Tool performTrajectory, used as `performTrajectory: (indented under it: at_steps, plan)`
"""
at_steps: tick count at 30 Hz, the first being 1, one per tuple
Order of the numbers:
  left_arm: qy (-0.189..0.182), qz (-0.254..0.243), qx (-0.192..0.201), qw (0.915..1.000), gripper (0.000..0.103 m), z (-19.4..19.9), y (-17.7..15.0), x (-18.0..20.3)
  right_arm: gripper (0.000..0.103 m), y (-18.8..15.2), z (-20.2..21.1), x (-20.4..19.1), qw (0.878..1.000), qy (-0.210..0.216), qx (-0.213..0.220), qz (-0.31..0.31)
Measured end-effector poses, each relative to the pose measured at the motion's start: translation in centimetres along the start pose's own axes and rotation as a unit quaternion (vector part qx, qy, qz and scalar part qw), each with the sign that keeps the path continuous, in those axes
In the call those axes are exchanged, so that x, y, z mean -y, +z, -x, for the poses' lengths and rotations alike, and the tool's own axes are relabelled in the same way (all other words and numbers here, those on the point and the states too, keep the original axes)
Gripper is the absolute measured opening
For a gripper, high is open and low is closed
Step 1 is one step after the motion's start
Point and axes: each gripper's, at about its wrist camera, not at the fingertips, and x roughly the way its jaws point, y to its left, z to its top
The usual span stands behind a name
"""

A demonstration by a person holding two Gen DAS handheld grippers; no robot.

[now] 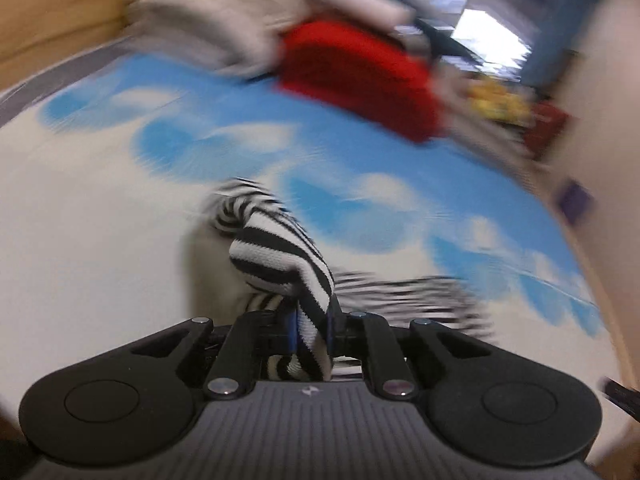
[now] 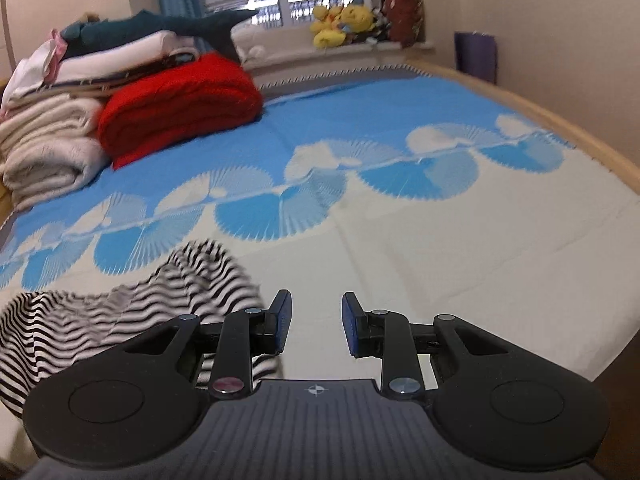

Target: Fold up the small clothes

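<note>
A black-and-white striped garment (image 1: 280, 256) is pinched in my left gripper (image 1: 312, 332), which is shut on it; the cloth bunches up above the jaws and trails to the right over the bed. The left wrist view is motion-blurred. In the right wrist view the same striped garment (image 2: 120, 312) lies crumpled at the lower left, blurred, just left of my right gripper (image 2: 314, 324). My right gripper is open and empty above the bedsheet (image 2: 440, 248).
A folded red blanket (image 2: 180, 104) and a stack of folded white and cream linens (image 2: 48, 148) sit at the bed's far left. Yellow plush toys (image 2: 340, 24) line the windowsill. A wooden bed rim (image 2: 560, 124) runs along the right side.
</note>
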Motion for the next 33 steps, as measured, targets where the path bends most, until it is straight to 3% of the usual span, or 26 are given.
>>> performTrajectory:
  at_steps: [3, 6, 7, 10, 11, 12, 14, 16, 20, 22, 24, 25, 29, 33]
  plan:
    - [-0.07, -0.07, -0.001, 0.9951, 0.013, -0.7, -1.5, 8.8, 0.029, 0.6, 0.2, 1.7, 1.0, -0.009, 0.016, -0.017]
    - [-0.137, -0.146, -0.018, 0.9795, 0.013, -2.6, -5.2, 16.3, 0.029, 0.9, 0.0, 3.0, 0.999, -0.016, 0.022, -0.029]
    - [-0.154, -0.167, -0.038, 0.973, 0.015, -3.8, -6.7, 18.2, 0.029, 0.9, 0.0, 3.4, 0.999, -0.019, 0.023, -0.031]
    - [-0.198, -0.212, -0.169, 0.9418, 0.026, -8.6, -11.0, 21.4, 0.029, 1.0, 0.1, 4.4, 0.998, -0.018, 0.026, -0.046]
    - [-0.192, -0.221, -0.188, 0.9375, 0.026, -9.1, -11.6, 21.5, 0.029, 1.0, 0.2, 4.8, 0.998, -0.016, 0.027, -0.052]
    - [-0.19, -0.223, -0.181, 0.9387, 0.026, -8.8, -11.5, 21.2, 0.029, 1.0, 0.3, 4.9, 0.998, -0.012, 0.027, -0.055]
    - [-0.208, -0.208, -0.152, 0.9434, 0.034, -7.1, -10.4, 19.2, 0.029, 1.1, 0.5, 5.2, 0.998, 0.005, 0.026, -0.057]
    - [-0.208, -0.186, -0.132, 0.9512, 0.036, -5.4, -9.2, 16.0, 0.029, 1.5, 0.5, 5.3, 0.997, 0.044, 0.02, -0.053]
    - [-0.142, -0.169, -0.113, 0.9687, 0.033, -5.2, -7.8, 10.0, 0.029, 2.8, -1.1, 5.2, 0.992, 0.12, -0.008, -0.037]
    - [-0.119, -0.144, -0.139, 0.9725, 0.032, -7.2, -8.4, 7.6, 0.029, 3.4, -3.0, 4.4, 0.988, 0.152, -0.035, -0.015]
    - [-0.12, -0.159, -0.18, 0.9634, 0.032, -9.3, -10.0, 6.8, 0.029, 3.9, -5.6, 3.6, 0.98, 0.182, -0.073, -0.017]
    - [-0.123, -0.179, -0.176, 0.9602, 0.032, -9.3, -10.1, 6.8, 0.029, 4.0, -7.0, 3.3, 0.976, 0.194, -0.096, -0.029]
    - [-0.143, -0.219, -0.206, 0.943, 0.034, -8.2, -7.3, 7.9, 0.03, 4.4, -12.0, 1.9, 0.965, 0.203, -0.156, -0.057]
    - [-0.156, -0.284, -0.17, 0.9305, 0.038, -5.4, -4.7, 7.3, 0.046, 4.5, -15.0, 0.7, 0.956, 0.214, -0.185, -0.079]
